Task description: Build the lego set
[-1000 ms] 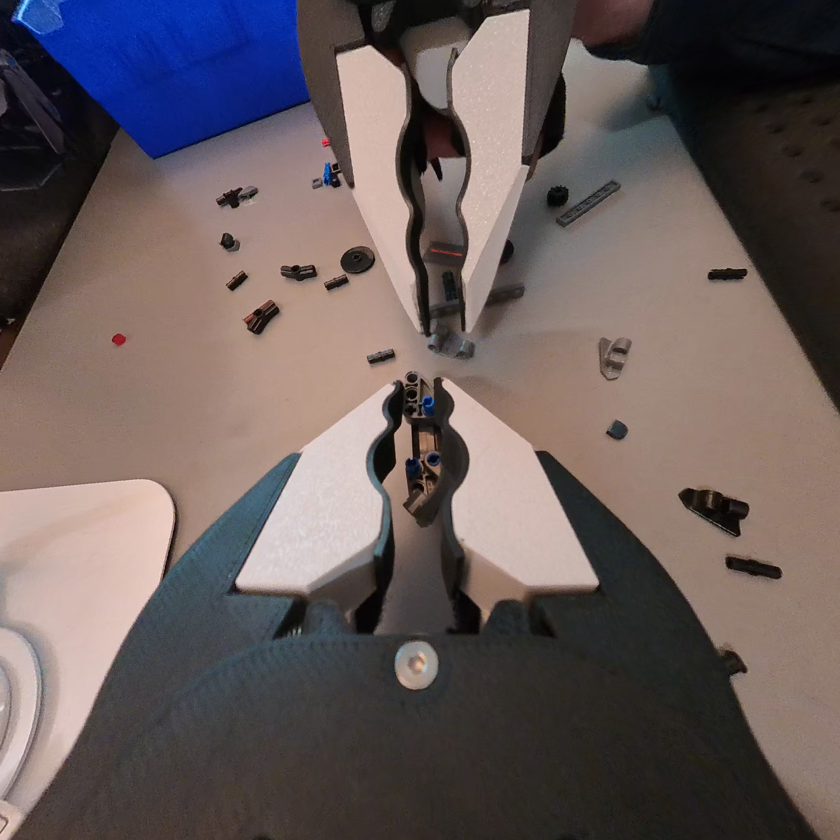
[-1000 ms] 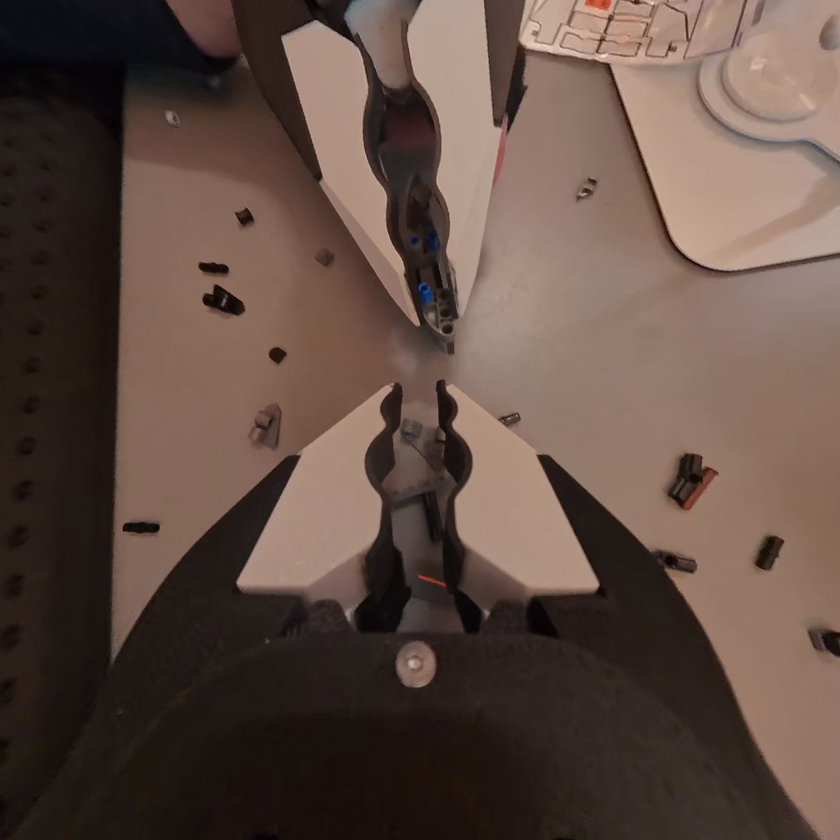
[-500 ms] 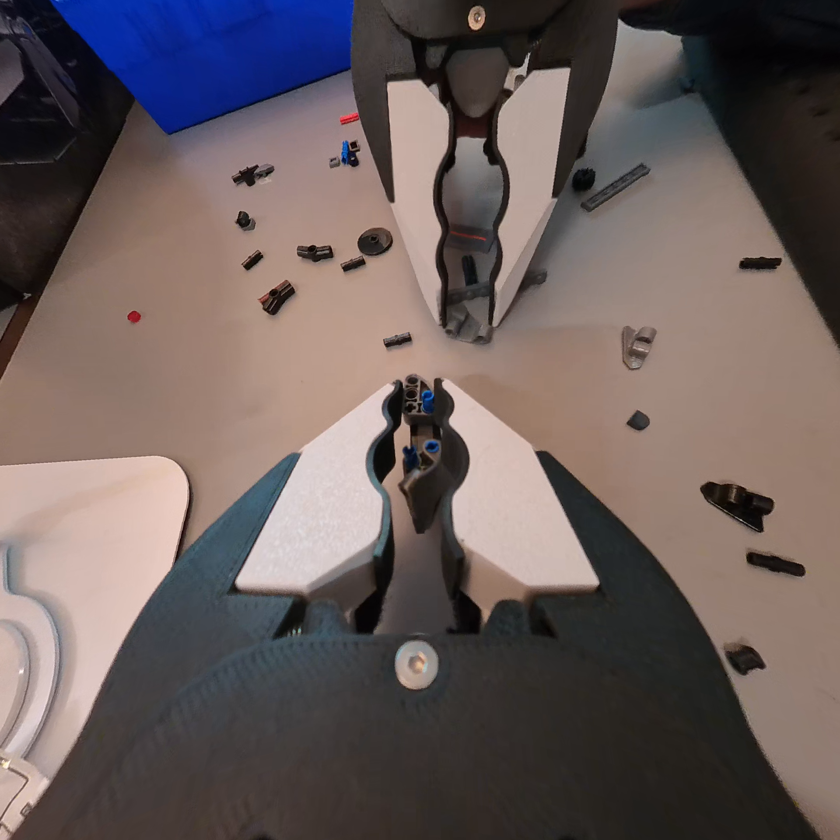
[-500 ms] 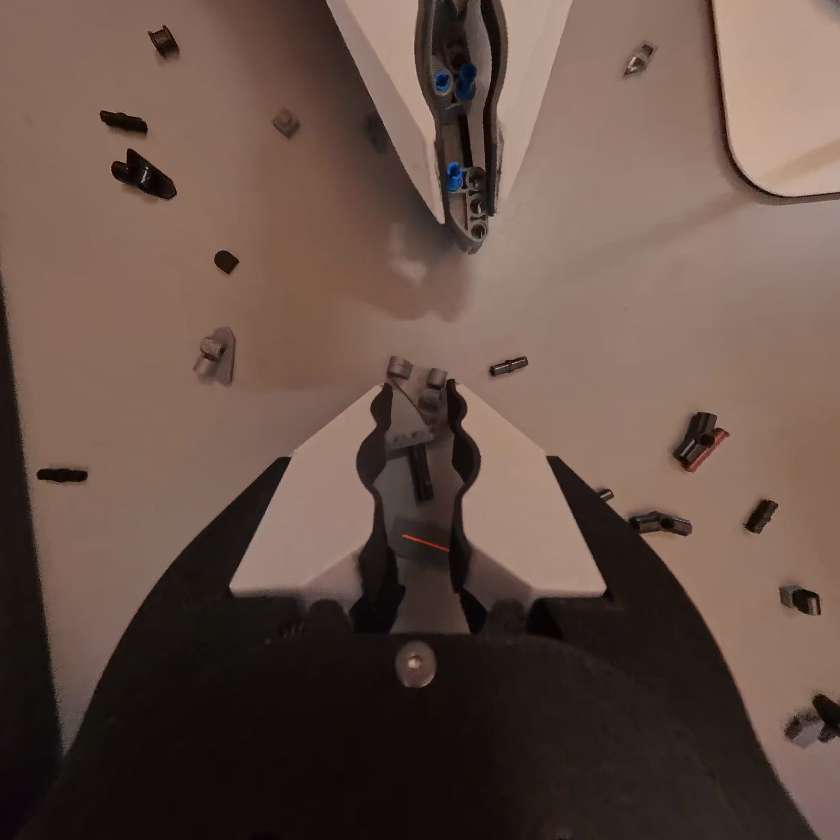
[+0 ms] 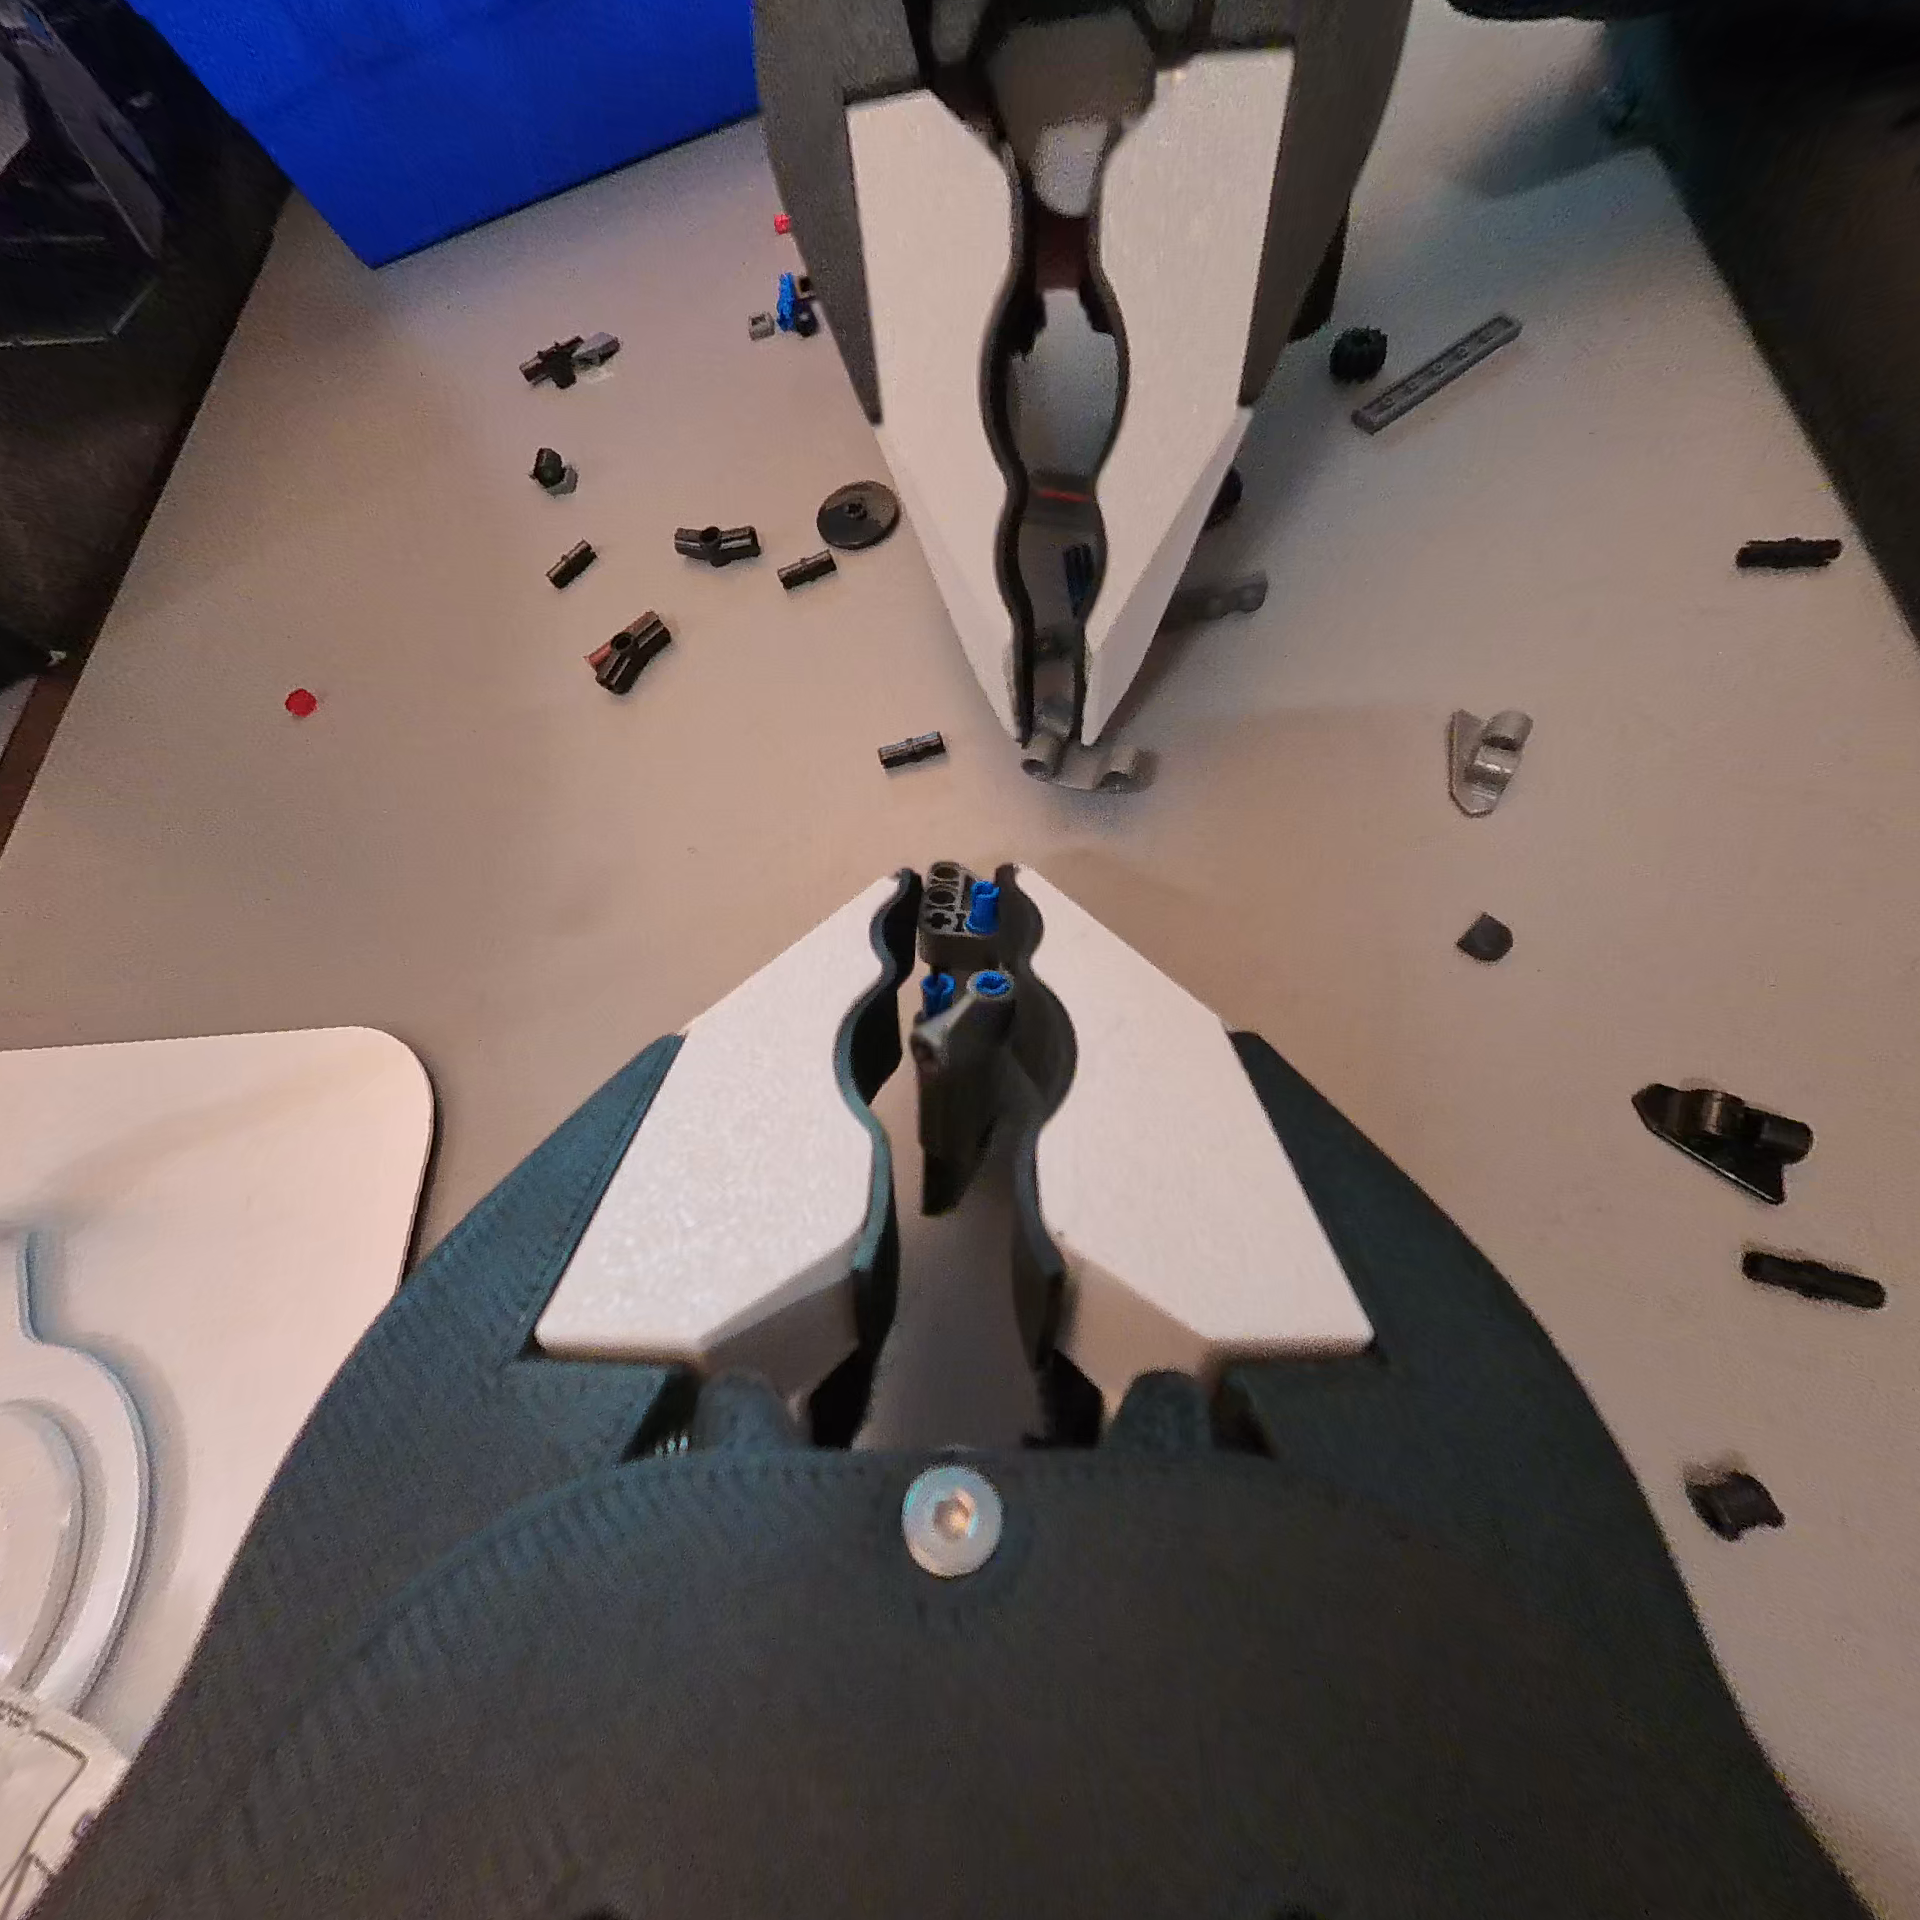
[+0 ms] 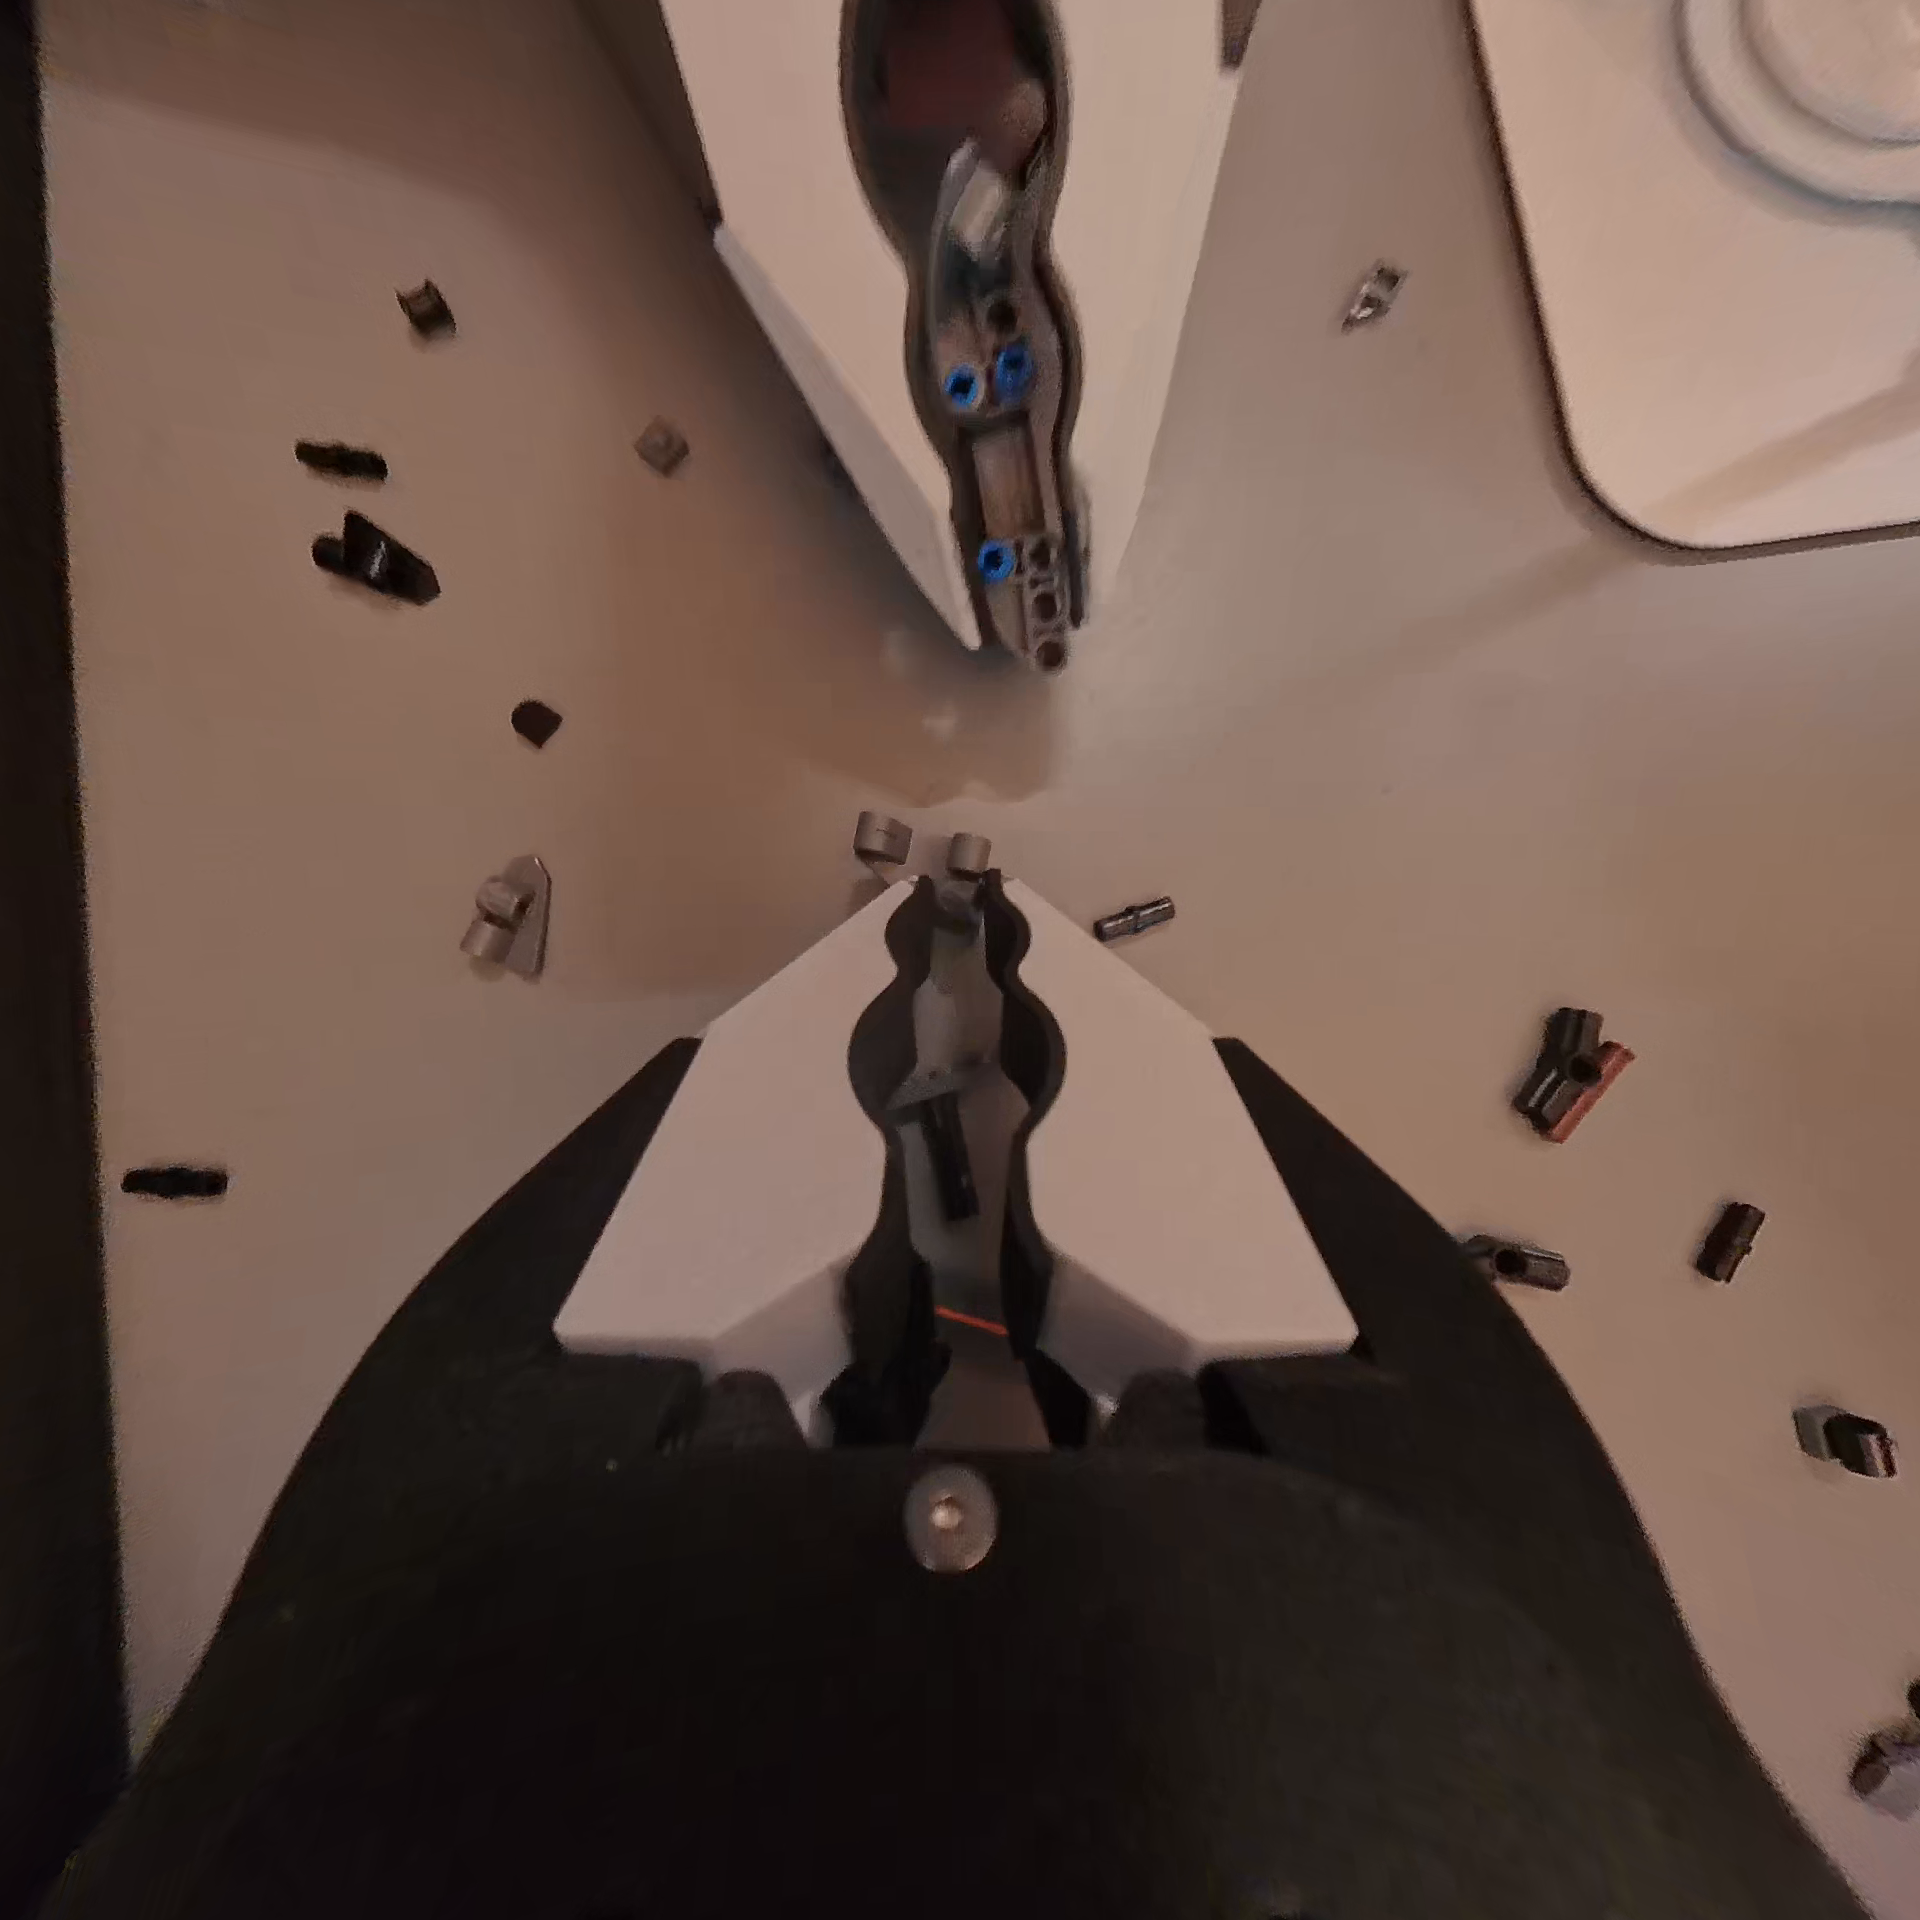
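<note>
Two grippers, tip to tip

Left gripper [image 5: 958, 883] and right gripper [image 6: 951, 883] face each other, apart, jaws of both nearly closed.

I see a pale, matte desk [image 5: 312, 883] filling most of both views, lit warmly from above so soft shadows pool on it. At its far left corner sits a bright blue bin [image 5: 468, 114], with dark clutter beside it past the edge. A white board with rounded corners [image 5: 208, 1143] lies on the desk at my left. Along the opposite edge runs a black perforated surface [image 6: 42, 935].
</note>
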Demonstrator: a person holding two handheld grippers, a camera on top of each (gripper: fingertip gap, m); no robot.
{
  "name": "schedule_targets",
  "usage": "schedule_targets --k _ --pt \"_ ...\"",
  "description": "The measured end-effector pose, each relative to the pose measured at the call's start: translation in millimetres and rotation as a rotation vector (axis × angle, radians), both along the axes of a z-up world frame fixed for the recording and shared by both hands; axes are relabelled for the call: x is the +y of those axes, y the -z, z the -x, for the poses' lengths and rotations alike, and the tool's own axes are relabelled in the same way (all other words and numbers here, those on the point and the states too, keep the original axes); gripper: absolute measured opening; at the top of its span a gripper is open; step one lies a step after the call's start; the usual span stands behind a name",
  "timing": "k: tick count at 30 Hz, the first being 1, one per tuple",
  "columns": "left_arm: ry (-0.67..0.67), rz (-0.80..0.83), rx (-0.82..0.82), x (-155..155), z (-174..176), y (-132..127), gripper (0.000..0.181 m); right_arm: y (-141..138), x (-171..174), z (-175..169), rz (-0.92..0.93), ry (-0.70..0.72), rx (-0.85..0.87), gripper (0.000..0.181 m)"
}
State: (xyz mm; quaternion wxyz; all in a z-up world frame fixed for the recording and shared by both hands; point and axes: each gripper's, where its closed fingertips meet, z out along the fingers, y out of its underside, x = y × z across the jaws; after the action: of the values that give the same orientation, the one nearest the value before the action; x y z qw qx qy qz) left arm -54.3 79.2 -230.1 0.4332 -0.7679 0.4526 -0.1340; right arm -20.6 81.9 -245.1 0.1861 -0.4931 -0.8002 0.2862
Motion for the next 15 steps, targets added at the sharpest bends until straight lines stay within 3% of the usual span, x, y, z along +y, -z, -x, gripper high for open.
schedule_targets --k 8,15 --pt "0.008 -0.003 0.036 0 -1 6 0.015 -13 1 16 0.068 0.076 0.06 0.007" --pt "0.045 0.0 0.079 -5 -9 12 0.022 -4 5 18 0.072 0.115 0.02 0.007"
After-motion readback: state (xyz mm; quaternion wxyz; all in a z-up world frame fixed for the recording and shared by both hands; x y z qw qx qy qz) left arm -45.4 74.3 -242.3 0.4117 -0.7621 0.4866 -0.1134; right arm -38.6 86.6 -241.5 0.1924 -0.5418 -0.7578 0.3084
